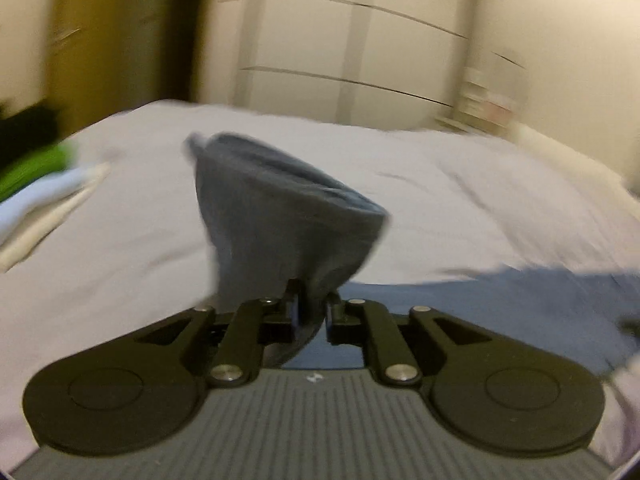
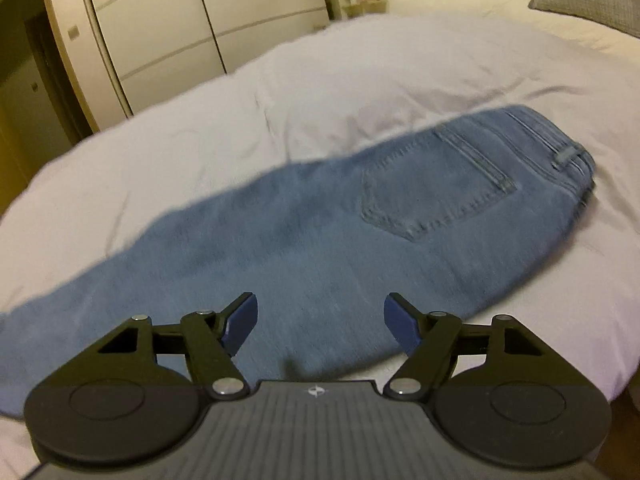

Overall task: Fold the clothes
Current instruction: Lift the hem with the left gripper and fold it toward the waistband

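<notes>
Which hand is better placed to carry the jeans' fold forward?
Left, probably: the left gripper is shut on the jeans, hem lifted. The right gripper hangs open above them, holding nothing.

The jeans (image 2: 304, 216) are blue denim cloth — a bit rough, with stitched seams. The bed cover (image 2: 340, 72) is soft, pale cloth with wrinkles. The gripper arms (image 2: 200, 344) look like dull black plastic with shiny metal pins — the pads (image 2: 242, 320) are blue. The cupboard doors (image 2: 160, 20) look smooth.
</notes>
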Available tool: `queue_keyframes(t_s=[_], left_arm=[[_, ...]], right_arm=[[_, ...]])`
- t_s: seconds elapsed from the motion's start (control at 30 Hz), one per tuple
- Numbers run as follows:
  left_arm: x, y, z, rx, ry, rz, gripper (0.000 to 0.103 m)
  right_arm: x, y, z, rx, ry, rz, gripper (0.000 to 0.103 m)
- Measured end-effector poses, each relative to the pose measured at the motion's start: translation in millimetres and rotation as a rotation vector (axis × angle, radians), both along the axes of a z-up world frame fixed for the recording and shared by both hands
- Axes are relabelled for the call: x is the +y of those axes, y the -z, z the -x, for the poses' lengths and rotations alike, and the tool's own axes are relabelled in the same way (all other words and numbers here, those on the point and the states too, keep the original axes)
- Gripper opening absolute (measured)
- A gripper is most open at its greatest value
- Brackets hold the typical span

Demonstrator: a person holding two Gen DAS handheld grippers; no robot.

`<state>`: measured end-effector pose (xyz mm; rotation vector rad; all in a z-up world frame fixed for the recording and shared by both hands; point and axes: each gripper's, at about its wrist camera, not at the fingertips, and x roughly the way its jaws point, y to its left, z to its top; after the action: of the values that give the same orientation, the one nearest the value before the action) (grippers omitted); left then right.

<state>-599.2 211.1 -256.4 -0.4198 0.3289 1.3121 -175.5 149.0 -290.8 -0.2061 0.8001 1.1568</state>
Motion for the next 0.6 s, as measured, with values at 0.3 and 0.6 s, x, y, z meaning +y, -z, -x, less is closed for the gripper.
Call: queue_keyframes(t_s=[0.3, 0.6], left_arm=[[-4.7, 43.1, -95.6, 0.144, 0.331, 0.204, 0.021], [-8.6, 6.4, -18.6, 0.134, 0.290, 0.219, 0.025]], right_arm=[[1.1, 22.0, 2.8, 0.194, 0.014, -0.056, 0.073], [9.1, 25.9, 24.5, 0.507, -0.138, -0.171, 0.051]])
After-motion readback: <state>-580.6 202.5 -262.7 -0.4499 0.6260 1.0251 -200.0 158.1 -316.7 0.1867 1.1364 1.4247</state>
